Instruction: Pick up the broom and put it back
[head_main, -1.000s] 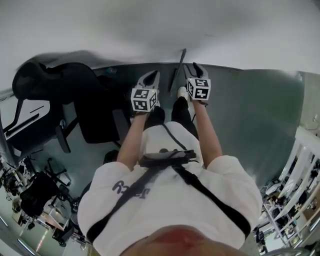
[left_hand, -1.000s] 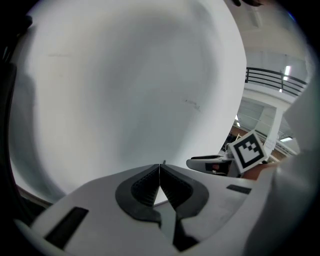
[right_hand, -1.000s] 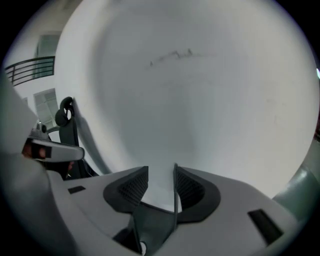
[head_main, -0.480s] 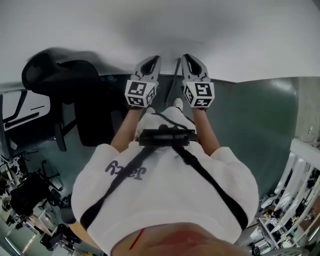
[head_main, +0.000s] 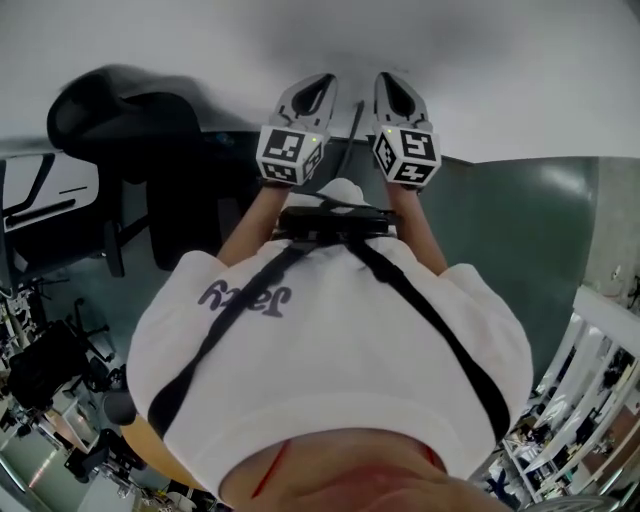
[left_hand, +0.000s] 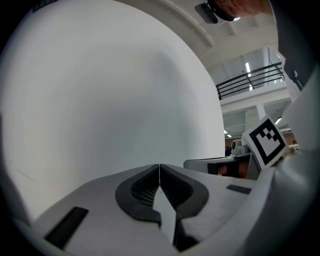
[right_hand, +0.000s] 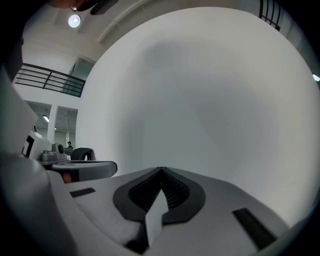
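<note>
broom (head_main: 352, 126) — thin dark handle only, seen between left gripper (head_main: 323, 82) and right gripper (head_main: 386, 80) — both clenched, empty.

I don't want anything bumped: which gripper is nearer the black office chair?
Left. The left gripper points at the white wall with the black office chair off its left side; the right gripper sits beyond it, on the side away from the chair.
</note>
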